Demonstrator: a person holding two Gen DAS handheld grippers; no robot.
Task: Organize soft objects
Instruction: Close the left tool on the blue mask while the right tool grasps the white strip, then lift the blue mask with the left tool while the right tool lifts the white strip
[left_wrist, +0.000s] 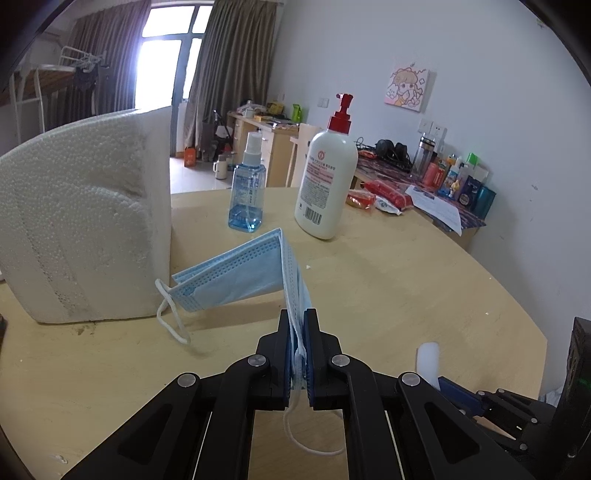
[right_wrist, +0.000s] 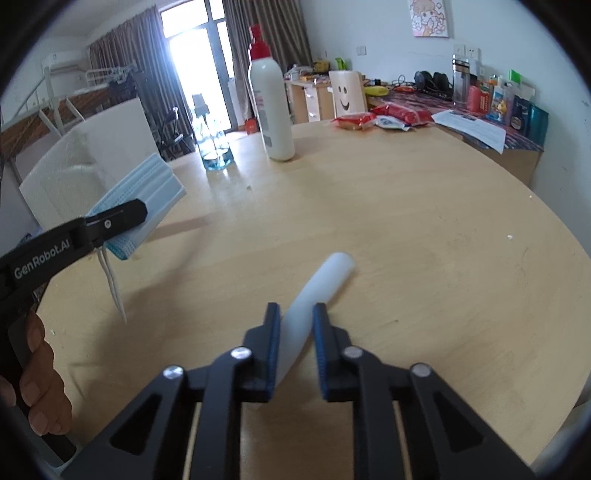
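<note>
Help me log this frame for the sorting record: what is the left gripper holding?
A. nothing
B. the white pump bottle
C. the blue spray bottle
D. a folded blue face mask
D: the left gripper is shut on the folded blue face mask, lifted off the table, while the white pump bottle and blue spray bottle stand untouched behind.

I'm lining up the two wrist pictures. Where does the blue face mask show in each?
Left wrist: face mask at centre, pinched in the left gripper, lifted off the table.
Right wrist: face mask at the left edge, in the same gripper.
Shared landmark: white pump bottle, beyond the mask.
</note>
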